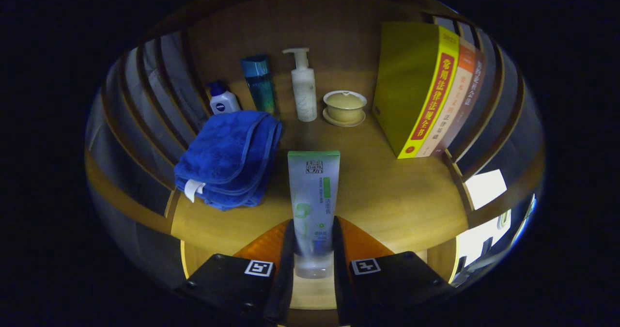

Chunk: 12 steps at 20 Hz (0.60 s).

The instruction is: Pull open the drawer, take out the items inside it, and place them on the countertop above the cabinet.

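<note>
The tongs (313, 249) grip one cosmetic tube (313, 206), cap end between both fingers, held over the wooden tabletop (402, 201) at lower centre. Left of it lies one folded blue towel (228, 157). Behind stand three bottles (303, 87), one lidded cup (345, 106) and three books (426, 89) at upper right.

The gripper (313, 242) points forward toward the far side, its two fingers (289, 249) closed in from left and right, pressing a held tube.
</note>
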### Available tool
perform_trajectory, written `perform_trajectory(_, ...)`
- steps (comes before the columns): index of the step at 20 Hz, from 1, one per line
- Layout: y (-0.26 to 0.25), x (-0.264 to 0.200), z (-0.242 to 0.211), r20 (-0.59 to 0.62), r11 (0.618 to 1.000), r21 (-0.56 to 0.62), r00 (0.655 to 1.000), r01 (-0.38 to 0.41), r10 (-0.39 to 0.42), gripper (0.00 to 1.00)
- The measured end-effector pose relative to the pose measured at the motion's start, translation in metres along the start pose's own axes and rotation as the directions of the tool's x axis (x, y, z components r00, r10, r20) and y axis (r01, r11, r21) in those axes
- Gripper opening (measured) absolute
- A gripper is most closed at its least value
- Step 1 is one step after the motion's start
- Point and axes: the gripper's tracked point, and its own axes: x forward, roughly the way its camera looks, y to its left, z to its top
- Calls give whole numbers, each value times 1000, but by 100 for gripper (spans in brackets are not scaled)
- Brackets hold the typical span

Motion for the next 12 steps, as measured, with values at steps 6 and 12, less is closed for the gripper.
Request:
perform_trajectory(6, 1, 44, -5, -51, 1000, 6, 999, 18, -18, 45)
perform_trajectory(12, 2, 51, -2, -42, 1000, 6, 999, 9, -9, 46)
